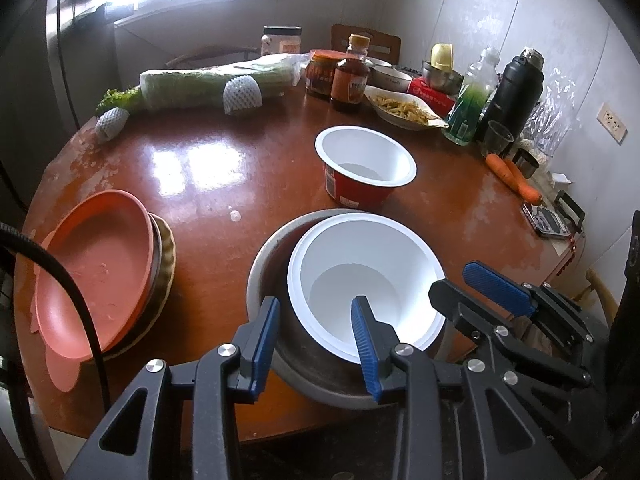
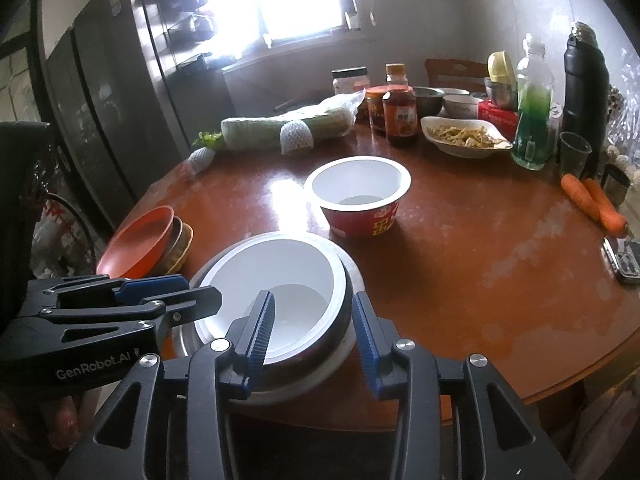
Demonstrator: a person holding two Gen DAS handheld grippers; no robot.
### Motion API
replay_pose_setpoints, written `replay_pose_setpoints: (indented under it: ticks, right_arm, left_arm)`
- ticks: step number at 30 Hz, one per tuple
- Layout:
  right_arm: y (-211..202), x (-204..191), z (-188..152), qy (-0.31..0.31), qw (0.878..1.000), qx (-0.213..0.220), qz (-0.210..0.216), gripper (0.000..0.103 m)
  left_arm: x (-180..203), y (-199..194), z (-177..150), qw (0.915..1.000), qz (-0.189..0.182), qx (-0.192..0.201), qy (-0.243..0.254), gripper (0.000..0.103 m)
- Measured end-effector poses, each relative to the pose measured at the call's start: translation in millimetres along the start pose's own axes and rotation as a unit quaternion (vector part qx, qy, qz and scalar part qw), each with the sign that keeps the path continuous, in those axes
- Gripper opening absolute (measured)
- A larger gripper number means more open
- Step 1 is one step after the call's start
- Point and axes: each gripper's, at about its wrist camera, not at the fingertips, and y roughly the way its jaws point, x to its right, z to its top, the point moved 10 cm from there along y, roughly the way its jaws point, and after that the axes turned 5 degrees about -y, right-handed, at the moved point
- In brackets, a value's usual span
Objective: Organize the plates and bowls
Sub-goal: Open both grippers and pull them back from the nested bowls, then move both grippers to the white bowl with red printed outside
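Observation:
A white paper bowl (image 1: 360, 240) (image 2: 280, 264) sits nested inside a metal bowl (image 1: 264, 264) (image 2: 352, 276) at the table's near edge. My left gripper (image 1: 316, 300) (image 2: 198, 287) straddles their left rims, one pad outside the metal wall and one inside the white bowl, pressed close on both. My right gripper (image 2: 312, 296) (image 1: 452, 280) straddles the right rims the same way, its jaws standing loose. A second paper bowl, red outside (image 1: 352, 192) (image 2: 360, 220), stands empty behind. An orange plate tops a stack of dishes (image 1: 100, 248) (image 2: 136, 244) at the left.
Along the far side of the round brown table (image 1: 200, 184) lie wrapped greens (image 1: 200, 84), sauce jars and a bottle (image 1: 350, 76), a dish of food (image 1: 404, 108), a black flask (image 1: 516, 92) and carrots (image 1: 516, 176). A small device (image 1: 548, 220) lies at the right edge.

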Motion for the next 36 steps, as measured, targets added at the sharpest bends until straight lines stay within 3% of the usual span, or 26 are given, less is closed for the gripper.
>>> replay_pose_setpoints:
  ticks: [21,36]
  right_arm:
    - [-23.4,12.8,13.1,0.008,0.999,0.038,-0.005,0.052]
    - [-23.4,33.4,24.8,0.021,0.998,0.048,-0.017,0.055]
  left_arm:
    - [8.6,-12.2,12.5,0.9995,0.009,0.030,0.010,0.041]
    - [18.6,-16.9,44.1,0.9981,0.006,0.058,0.020,0.044]
